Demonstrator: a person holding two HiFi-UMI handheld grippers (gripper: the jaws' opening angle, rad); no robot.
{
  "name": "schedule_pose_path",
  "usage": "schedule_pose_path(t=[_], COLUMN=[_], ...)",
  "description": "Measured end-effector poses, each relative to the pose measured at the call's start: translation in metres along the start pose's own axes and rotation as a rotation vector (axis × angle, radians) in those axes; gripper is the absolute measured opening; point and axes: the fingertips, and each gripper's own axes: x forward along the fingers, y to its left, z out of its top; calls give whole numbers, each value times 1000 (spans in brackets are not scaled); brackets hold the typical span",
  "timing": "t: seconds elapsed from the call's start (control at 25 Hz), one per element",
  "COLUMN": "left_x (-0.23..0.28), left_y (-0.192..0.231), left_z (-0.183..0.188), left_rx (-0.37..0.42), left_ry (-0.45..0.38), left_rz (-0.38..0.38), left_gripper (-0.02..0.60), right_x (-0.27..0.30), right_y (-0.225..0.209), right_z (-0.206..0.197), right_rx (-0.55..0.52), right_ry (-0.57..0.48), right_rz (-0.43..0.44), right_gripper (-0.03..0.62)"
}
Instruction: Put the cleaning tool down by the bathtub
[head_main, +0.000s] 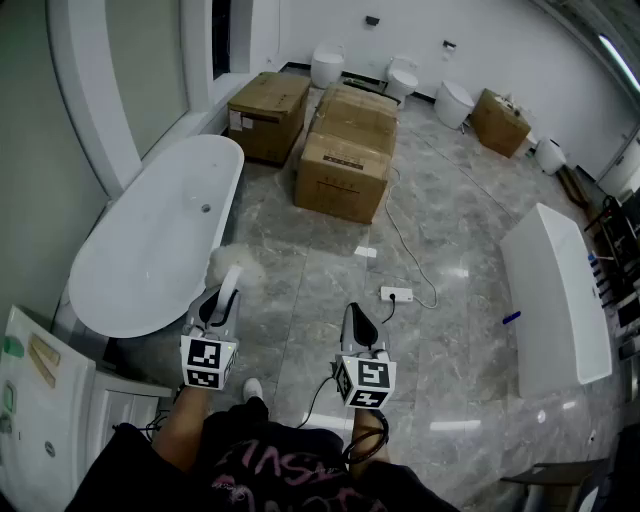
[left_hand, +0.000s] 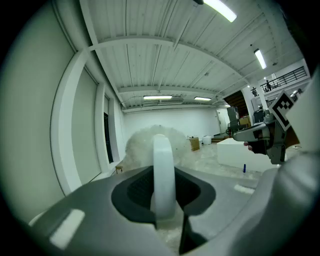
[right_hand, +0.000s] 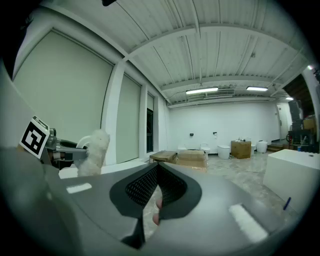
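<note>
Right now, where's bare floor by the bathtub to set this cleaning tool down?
Bare marble floor lies between the bathtub and the power strip, just ahead of the left tongs. It is crowded farther up, where cardboard boxes stand near the tub's far end.

- Grey marble-look tiled floor (head_main: 450, 330), glossy, with ceiling lights reflected in it; it carries everything below.
- 9 to 10 o'clock: white oval freestanding bathtub (head_main: 150, 250), standing beside the wall.
- 12 o'clock: cluster of brown cardboard boxes (head_main: 345, 150), touching one another.
- 12 to 1 o'clock, along the far wall: row of white ceramic toilets (head_main: 402, 78).
- 1 to 2 o'clock: single brown cardboard box (head_main: 500, 122), near the toilets.
- 3 o'clock: long white rectangular block (head_main: 555, 300), well apart from the bathtub.
- Centre: white power strip (head_main: 396, 294); a thin pale cable (head_main: 395, 225) runs from it toward the boxes.
</note>
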Motion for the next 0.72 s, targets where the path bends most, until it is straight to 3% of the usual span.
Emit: schedule_pose_path(t=[0.4, 0.72], left_x=[-2, -3], left_y=[6, 12], left_z=[8, -7], left_rx=[-42, -54], left_ry=[-25, 9], left_rz=[4, 10], left_gripper=[78, 78], right_x=[2, 5], right_y=[6, 9], right_z=[2, 0], right_rx=[-9, -16], right_ry=[0, -9], right_rz=[7, 1], right_gripper=[12, 14])
